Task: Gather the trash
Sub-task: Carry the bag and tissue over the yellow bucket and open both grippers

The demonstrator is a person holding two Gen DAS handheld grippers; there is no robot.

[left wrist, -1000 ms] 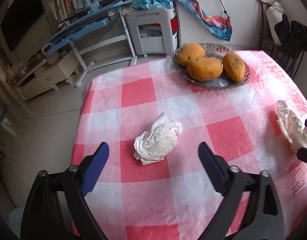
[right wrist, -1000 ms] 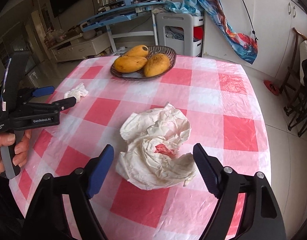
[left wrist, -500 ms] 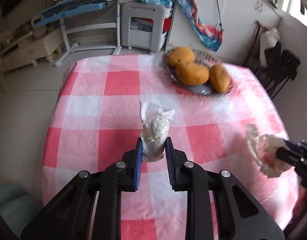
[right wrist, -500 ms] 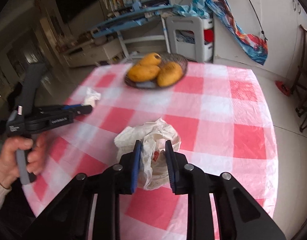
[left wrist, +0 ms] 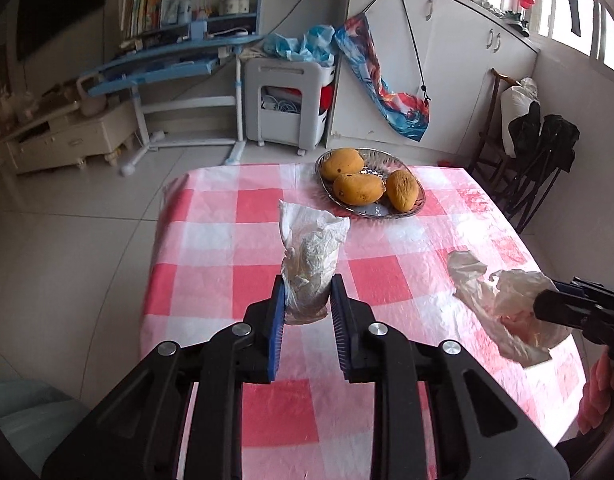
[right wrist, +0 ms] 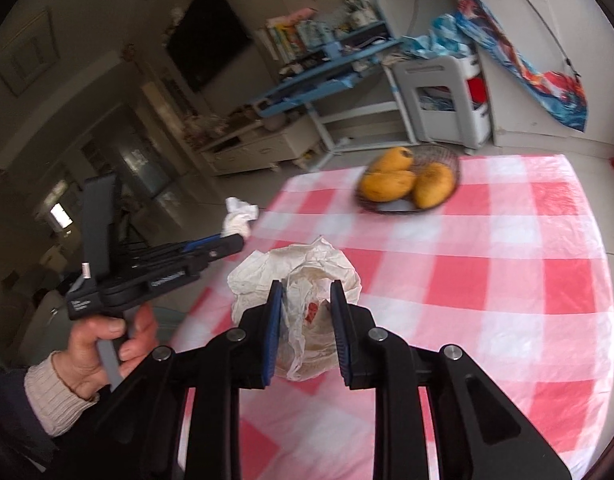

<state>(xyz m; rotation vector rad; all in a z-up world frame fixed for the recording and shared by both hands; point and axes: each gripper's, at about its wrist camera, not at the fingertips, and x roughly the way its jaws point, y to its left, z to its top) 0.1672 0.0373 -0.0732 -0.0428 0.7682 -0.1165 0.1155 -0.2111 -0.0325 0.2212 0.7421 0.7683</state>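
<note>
Trash pickup under way, both tools loaded. Left tool [left wrist: 305,300] was clamped on a crumpled tissue wad [left wrist: 309,256], blue pads pressing its lower part from 9 and 3 o'clock. Wad was clear of the surface [left wrist: 211,240], its long axis running away from the camera along the fingers toward 12 o'clock, free end flared near the fruit bowl [left wrist: 371,184] in the picture but judged well apart from it. Gripping at the base probably compressed the loose paper enough to hold; the upper part stayed unsupported.

Right tool [right wrist: 305,312] was closed on a larger crumpled wrapper [right wrist: 295,276] with a red smear near its middle. Wrapper bulged out past both pads toward 10 and 1 o'clock; no clear long axis, roughly rounded, lower folds hanging toward 6 o'clock. From the left wrist view the same wrapper [left wrist: 503,308] sat at 3 o'clock, held above the checked cloth. Whether it had fully left the surface could not be settled from the right wrist view.

Judgement: both pieces secured, lift stage; no bin identified with certainty. Risk: the wrapper's loose folds could slip, since only its centre was pinched. Mangoes [right wrist: 403,184] were not trash and lay untouched at 12 o'clock.
</note>
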